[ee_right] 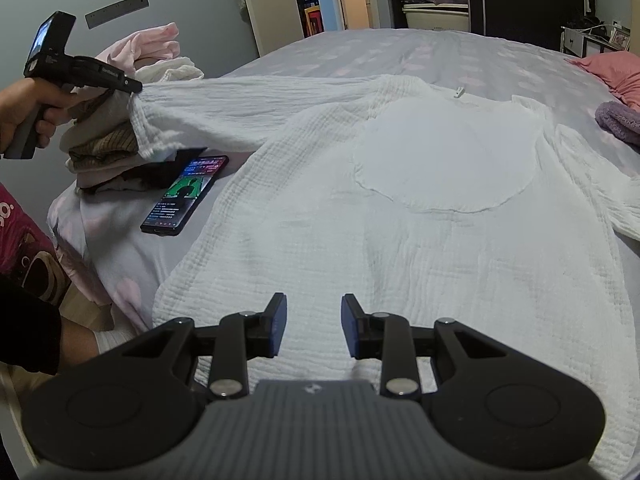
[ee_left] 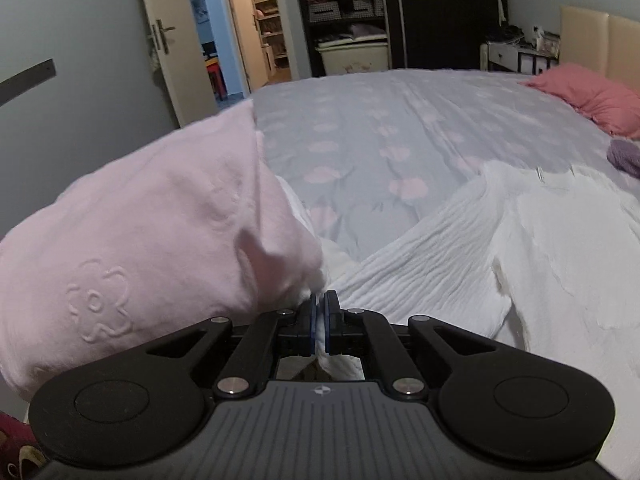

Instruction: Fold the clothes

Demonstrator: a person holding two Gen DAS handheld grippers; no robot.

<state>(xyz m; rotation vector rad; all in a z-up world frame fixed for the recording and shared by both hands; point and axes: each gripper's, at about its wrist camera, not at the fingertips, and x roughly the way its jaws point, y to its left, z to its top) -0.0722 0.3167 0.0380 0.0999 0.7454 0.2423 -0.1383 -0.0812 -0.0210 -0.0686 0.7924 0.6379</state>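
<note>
The white crinkle-weave garment [ee_right: 400,240] lies spread flat on the bed [ee_right: 440,52], its body filling the near and middle part of the sheet in your right wrist view. A smooth round panel [ee_right: 444,160] sits on its upper body, with a small tag [ee_right: 459,91] at the far neckline. Its right sleeve [ee_right: 600,184] runs off toward the right edge and is partly cut off there.

Your left gripper [ee_left: 319,312] is clamped on the cuff of the left sleeve [ee_right: 224,116]; white cloth shows pinched between the blue pads [ee_left: 308,320]. In the right wrist view that sleeve is lifted clear of the bed and stretched toward the far left, where your left hand [ee_right: 28,112] grips the tool handle.

Your right gripper [ee_right: 314,326] hovers over the near hem with its jaws partly apart and nothing between them. You cannot tell from either view whether its tips touch the cloth.

A pale pink garment [ee_left: 140,248] fills the left of the left wrist view and hides everything behind it. It tops a pile of clothes [ee_right: 108,140] at the left of the bed; the lower layers are hard to make out. A phone [ee_right: 186,194] with a lit screen lies just beside the pile, near the garment's left side. A pink pillow [ee_right: 612,68] and a purple item [ee_right: 620,120], both cut off, lie at the far right.
</note>
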